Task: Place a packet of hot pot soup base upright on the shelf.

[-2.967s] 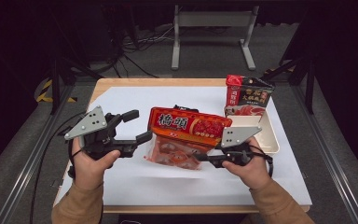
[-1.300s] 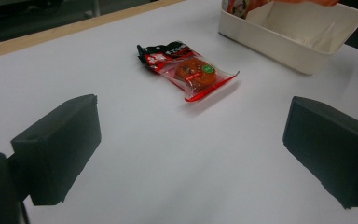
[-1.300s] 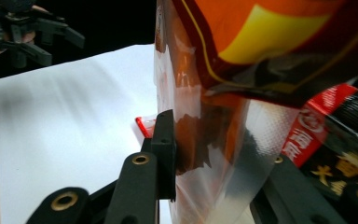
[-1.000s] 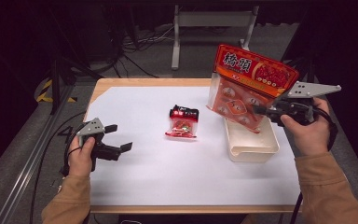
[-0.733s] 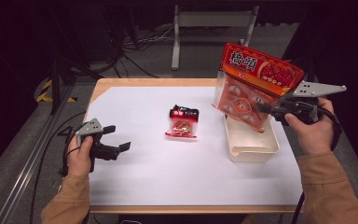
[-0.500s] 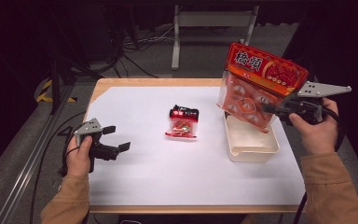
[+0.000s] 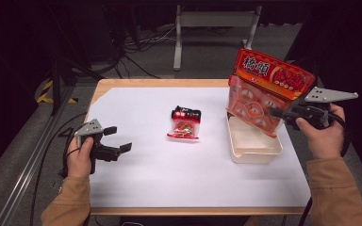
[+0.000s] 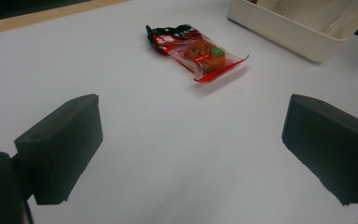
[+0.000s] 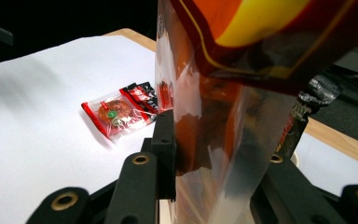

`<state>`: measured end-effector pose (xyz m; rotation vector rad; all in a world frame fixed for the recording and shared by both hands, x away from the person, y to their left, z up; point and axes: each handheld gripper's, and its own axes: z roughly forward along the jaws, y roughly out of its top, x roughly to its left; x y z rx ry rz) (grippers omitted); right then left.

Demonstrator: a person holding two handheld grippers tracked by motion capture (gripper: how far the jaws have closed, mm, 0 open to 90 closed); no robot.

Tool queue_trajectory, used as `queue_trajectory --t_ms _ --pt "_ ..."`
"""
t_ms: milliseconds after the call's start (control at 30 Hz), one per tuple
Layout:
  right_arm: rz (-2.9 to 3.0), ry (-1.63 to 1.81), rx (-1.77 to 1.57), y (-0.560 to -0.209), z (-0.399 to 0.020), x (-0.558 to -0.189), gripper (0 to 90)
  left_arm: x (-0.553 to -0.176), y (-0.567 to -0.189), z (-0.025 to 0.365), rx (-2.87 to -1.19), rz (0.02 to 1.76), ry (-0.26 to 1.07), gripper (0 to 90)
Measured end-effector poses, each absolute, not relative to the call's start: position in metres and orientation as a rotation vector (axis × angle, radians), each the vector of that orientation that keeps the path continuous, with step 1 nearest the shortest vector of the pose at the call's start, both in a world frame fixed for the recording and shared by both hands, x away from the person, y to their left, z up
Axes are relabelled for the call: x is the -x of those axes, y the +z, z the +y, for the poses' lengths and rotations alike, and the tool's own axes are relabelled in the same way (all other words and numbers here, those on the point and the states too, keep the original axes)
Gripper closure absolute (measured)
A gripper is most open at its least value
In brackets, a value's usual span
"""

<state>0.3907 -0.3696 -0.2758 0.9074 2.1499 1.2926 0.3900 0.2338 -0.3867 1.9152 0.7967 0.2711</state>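
My right gripper (image 7: 277, 114) is shut on a big red snack bag (image 7: 268, 84) with a clear lower half, holding it tilted in the air over the far end of a cream tray (image 7: 254, 153). In the right gripper view the bag (image 9: 214, 93) sits pinched between the black jaws of that gripper (image 9: 214, 154). A small red and black snack packet (image 7: 185, 123) lies flat in the middle of the white sheet. My left gripper (image 7: 118, 139) rests low at the table's left with nothing in it. In its own view the left gripper (image 8: 191, 154) is open and faces the packet (image 8: 198, 51).
A white sheet (image 7: 169, 179) covers the wooden table (image 7: 136, 83). The tray's near wall (image 8: 279, 30) stands to the right of the packet. Dark floor, cables and a metal stand lie beyond the far edge. A crinkled dark wrapper (image 9: 314, 100) shows behind the bag.
The right gripper has carried the big bag from the table's middle up and to the right, then slightly down over the tray. The left gripper let go and drew back to the left.
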Motion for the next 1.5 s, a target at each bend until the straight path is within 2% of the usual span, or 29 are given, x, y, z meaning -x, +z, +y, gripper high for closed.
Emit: queue_trajectory --t_ms 733,1500 --pt "2.156 1.278 -0.981 -0.308 -0.376 -0.395 70.7 -0.389 -0.386 0.236 -1.916 0.795 0.267 5.6" --pt "2.161 1.256 -1.091 -0.326 -0.382 -0.399 70.6 -0.389 -0.386 0.236 -1.915 0.789 0.257 5.4"
